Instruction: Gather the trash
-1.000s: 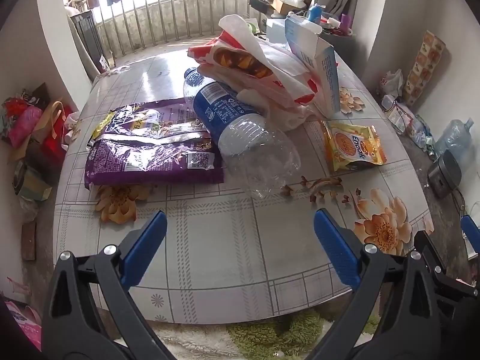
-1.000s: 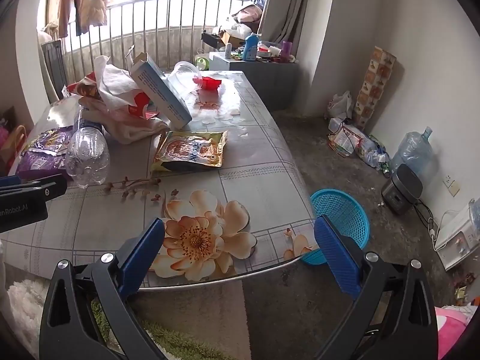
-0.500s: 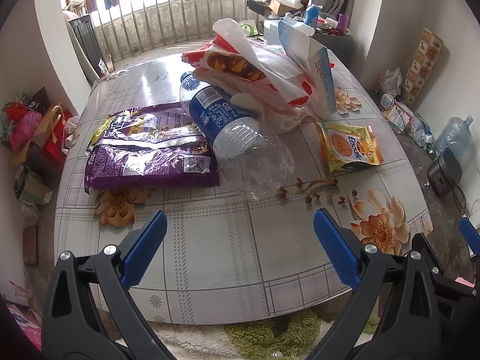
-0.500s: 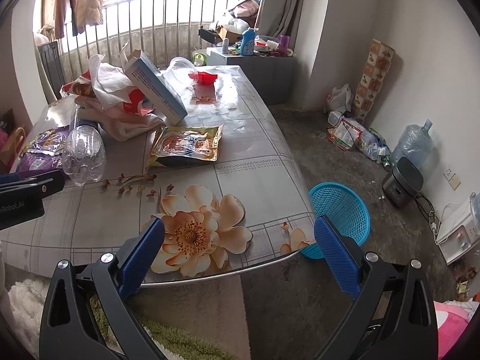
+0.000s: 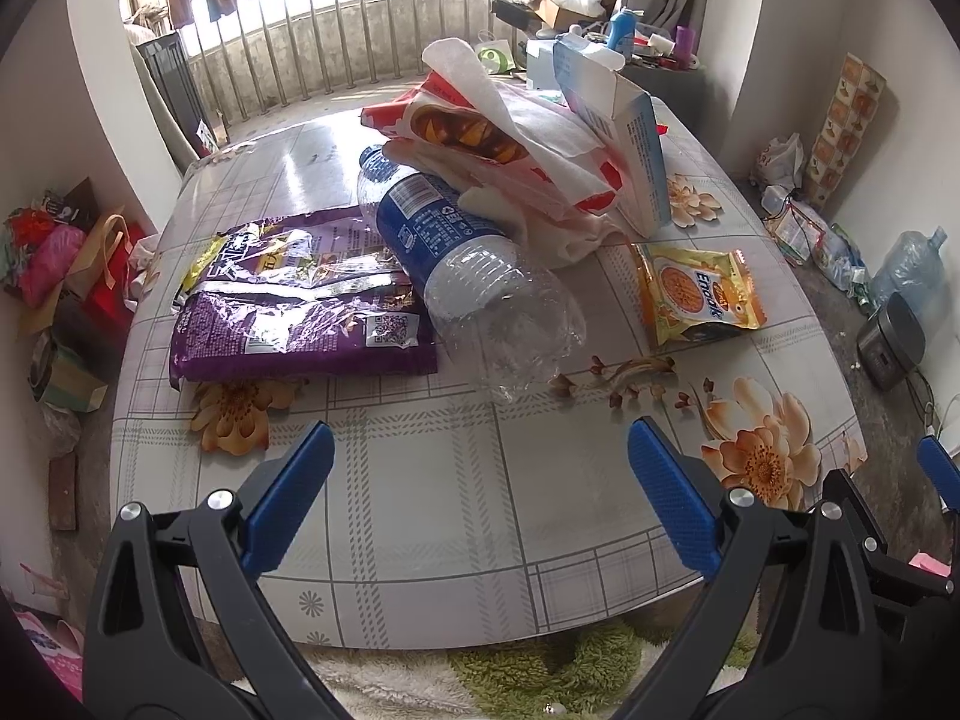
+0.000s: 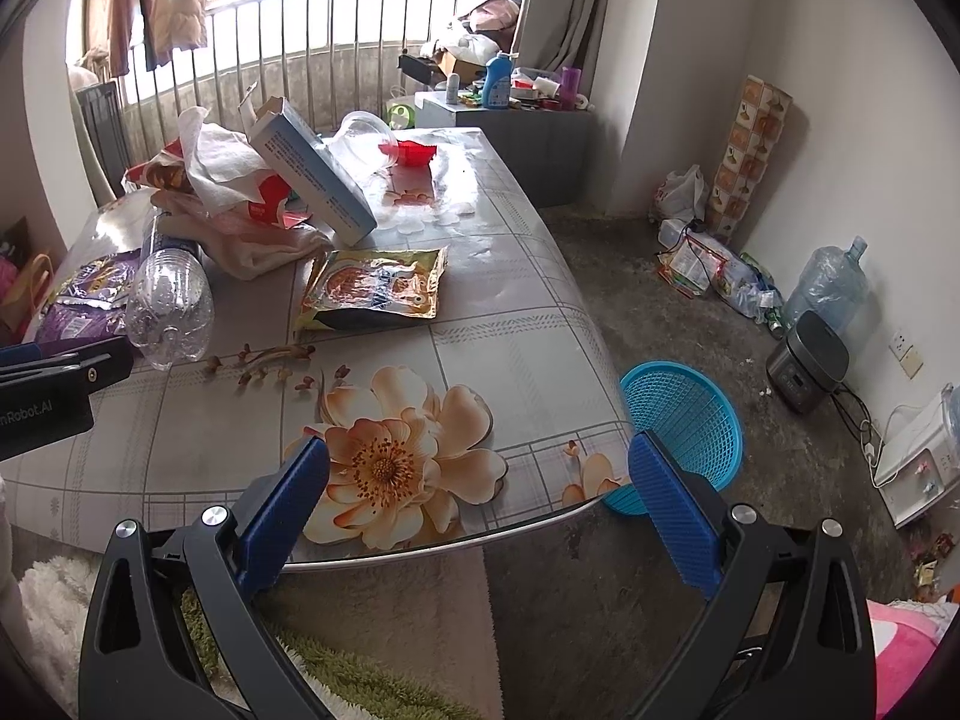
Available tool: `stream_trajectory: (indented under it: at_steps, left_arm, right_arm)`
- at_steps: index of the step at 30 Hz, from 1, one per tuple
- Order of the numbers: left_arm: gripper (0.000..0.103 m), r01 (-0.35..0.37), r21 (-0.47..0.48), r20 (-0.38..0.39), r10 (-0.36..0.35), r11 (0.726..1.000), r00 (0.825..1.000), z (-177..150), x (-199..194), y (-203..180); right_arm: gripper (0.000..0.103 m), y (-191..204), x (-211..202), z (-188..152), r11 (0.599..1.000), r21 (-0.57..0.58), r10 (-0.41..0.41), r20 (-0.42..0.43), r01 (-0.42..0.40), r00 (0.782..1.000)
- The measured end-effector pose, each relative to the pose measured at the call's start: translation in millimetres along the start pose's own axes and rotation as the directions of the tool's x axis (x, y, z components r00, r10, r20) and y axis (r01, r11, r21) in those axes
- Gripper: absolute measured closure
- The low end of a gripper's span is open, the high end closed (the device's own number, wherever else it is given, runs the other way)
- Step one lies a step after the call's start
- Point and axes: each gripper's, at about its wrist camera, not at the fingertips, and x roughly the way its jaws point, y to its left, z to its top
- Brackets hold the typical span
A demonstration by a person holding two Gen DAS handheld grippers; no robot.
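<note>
Clear plastic catches the window light where the empty bottle (image 5: 480, 276) lies on its side on the table (image 5: 420, 510), and everything else is easiest placed from it. Its crumpled base points toward the near edge of the table and a little toward the right; its capped neck runs away toward the window and tucks under the heap of paper wrappers (image 5: 510, 138). Touching its left flank is the purple snack bag (image 5: 300, 300), lying flat; well apart on its other side lies the yellow snack packet (image 5: 696, 294), also flat. A blue and white carton (image 5: 624, 144) leans on the heap behind the bottle.

The left gripper (image 5: 480, 492) hangs short of the bottle's base, almost in line with it, with its blue pads spread wide and nothing between them. The right gripper (image 6: 480, 492) is just as wide and empty, out past the table's near corner, with the blue basket (image 6: 684, 420) on the floor just beyond it.

I'd judge the left one nearer the bottle. Since the bottle's length runs nearly along the gripper's line of reach, the spread pads would already straddle its width at the base. The basket looks the likely place for the trash, on the right gripper's side.
</note>
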Motion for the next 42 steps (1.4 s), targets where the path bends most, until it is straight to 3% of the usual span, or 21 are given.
stream_trajectory:
  at_steps: [32,42]
  left_arm:
    - [0.009,0.002,0.000,-0.004,-0.002,1.000,1.000,-1,2,3]
    - [0.009,0.026,-0.018,0.007,-0.025,1.000,1.000,3,9,18]
  right_arm:
    - [0.006,-2,0,-1,1.000,0.008,-0.006,-0.010,0.006,1.000]
    - [0.006,-4,1,15,0.999,0.033,-0.027,0.006,0.027,1.000]
